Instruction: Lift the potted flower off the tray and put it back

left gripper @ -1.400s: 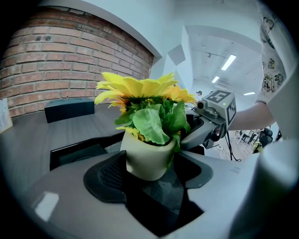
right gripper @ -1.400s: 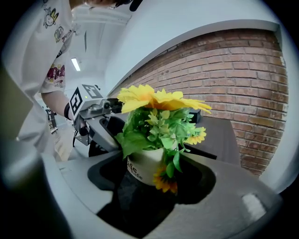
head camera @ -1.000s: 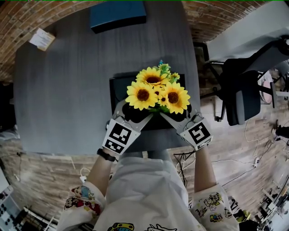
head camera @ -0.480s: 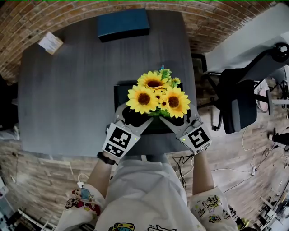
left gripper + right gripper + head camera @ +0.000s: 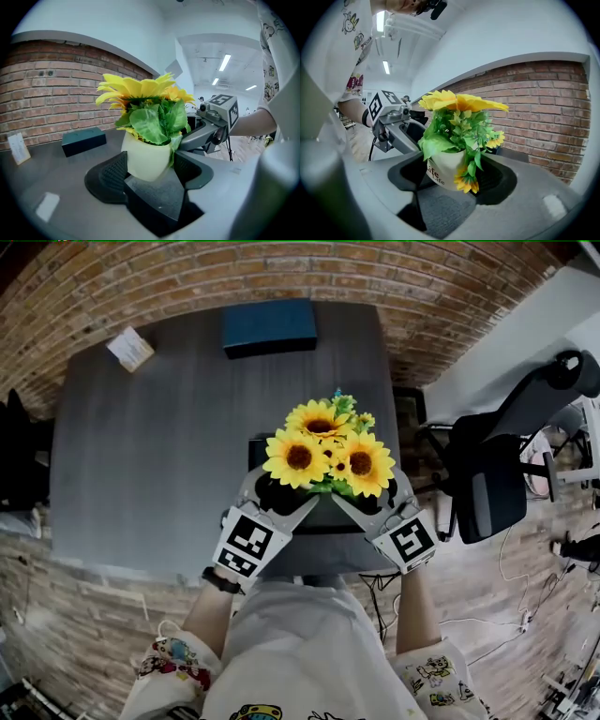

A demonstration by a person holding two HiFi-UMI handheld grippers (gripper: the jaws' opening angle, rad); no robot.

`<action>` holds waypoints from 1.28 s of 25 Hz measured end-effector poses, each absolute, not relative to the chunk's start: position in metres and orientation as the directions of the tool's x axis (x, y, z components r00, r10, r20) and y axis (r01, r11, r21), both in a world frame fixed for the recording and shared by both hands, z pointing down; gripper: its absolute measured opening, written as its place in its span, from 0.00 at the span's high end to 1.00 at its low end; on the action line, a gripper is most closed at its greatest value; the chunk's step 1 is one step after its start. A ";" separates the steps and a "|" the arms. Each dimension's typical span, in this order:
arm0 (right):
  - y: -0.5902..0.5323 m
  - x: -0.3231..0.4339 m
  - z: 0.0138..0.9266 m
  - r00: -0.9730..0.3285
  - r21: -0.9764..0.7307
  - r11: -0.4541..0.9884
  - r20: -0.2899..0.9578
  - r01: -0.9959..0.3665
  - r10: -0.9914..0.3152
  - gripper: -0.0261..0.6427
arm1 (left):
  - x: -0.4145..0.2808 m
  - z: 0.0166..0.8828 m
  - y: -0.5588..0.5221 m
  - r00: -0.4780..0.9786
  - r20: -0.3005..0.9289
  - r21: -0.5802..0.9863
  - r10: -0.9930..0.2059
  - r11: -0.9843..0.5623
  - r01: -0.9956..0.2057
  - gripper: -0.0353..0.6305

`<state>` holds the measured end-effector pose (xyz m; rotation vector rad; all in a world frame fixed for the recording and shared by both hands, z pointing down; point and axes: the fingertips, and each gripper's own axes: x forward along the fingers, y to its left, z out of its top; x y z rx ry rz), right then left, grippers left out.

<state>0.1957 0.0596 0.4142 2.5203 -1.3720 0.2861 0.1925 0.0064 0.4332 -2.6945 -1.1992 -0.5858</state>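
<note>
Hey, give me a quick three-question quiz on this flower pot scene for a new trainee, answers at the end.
1. What do the left gripper and the right gripper grip together?
2. True or false: in the head view, a chair stands to the right of the table.
3. What lies at the table's far edge? A: a blue box. B: a mug. C: a laptop.

Key:
1. The flower pot.
2. True.
3. A.

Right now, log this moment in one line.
left gripper: shut on potted flower | right gripper: shut on potted flower | position: over tray
</note>
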 end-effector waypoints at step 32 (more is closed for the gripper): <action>0.040 0.148 0.288 0.555 0.279 -0.528 0.019 -0.802 -0.832 0.51 | 0.150 0.325 -0.008 0.734 0.192 -0.103 0.652 -0.730 0.676 0.47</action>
